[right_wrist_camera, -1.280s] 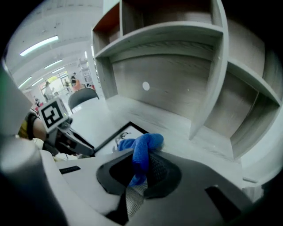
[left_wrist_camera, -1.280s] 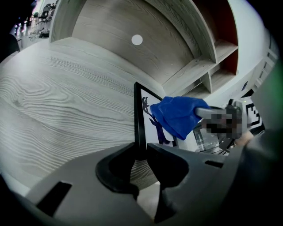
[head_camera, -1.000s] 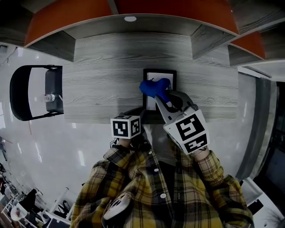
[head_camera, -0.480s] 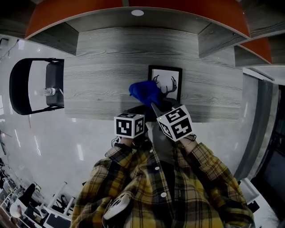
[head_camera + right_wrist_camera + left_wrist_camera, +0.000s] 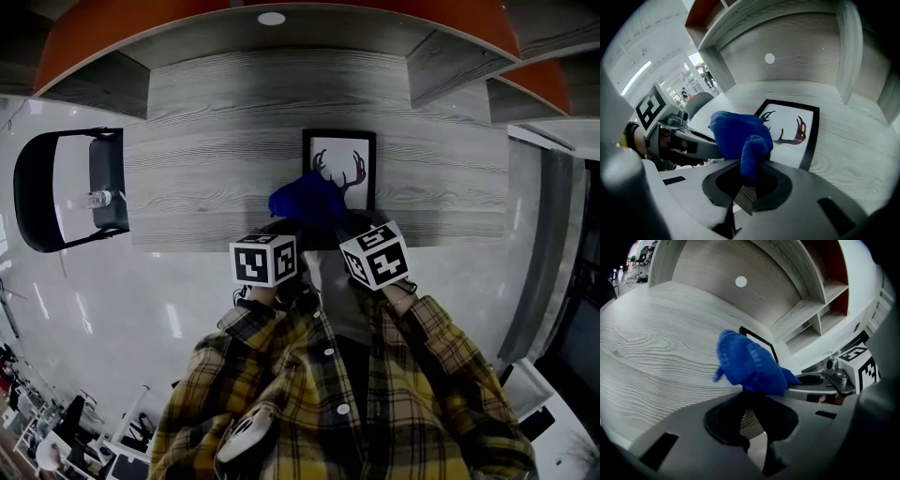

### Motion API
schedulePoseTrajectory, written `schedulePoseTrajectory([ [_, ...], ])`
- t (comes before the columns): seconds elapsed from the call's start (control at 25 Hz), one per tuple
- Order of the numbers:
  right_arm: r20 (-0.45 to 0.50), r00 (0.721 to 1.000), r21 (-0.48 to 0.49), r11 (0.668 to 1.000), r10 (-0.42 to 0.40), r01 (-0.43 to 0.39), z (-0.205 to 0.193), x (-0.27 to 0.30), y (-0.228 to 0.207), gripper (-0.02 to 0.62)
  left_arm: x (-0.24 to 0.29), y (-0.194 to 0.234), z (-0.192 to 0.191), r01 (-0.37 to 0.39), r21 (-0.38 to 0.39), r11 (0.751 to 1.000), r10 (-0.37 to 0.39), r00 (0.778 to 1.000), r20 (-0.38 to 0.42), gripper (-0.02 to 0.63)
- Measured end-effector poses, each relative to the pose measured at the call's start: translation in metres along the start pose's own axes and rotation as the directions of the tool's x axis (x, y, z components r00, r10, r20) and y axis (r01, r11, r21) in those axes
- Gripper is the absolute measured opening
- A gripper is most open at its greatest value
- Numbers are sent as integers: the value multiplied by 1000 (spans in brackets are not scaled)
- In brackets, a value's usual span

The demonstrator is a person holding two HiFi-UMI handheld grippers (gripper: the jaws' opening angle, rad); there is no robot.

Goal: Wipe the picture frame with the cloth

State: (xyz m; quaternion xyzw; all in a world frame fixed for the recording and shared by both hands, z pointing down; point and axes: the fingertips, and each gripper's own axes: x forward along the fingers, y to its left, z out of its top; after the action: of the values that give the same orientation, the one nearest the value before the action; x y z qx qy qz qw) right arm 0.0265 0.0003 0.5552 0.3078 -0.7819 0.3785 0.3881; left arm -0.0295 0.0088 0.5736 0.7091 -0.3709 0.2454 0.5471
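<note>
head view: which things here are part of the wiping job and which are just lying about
Job: blue cloth, picture frame, right gripper, left gripper.
Lying about: chair, bottle on it.

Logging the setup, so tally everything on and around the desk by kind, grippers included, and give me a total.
picture frame: 1
blue cloth: 1
grippers: 2, the left gripper and the right gripper
chair: 1
Total: 5
</note>
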Motion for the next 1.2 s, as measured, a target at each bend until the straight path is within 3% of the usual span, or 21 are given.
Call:
schedulePoseTrajectory([
  [0.4,-1,993,79,990,-119,119,-22,-28,-49,40,-2,-1,1,11,6,1000,-11,1000,4,60],
  [1.2,0,971,135,962,-240,237,-40,-54,-92,40,0,-1,3,13,23,1000,-13,1000,-4,59],
])
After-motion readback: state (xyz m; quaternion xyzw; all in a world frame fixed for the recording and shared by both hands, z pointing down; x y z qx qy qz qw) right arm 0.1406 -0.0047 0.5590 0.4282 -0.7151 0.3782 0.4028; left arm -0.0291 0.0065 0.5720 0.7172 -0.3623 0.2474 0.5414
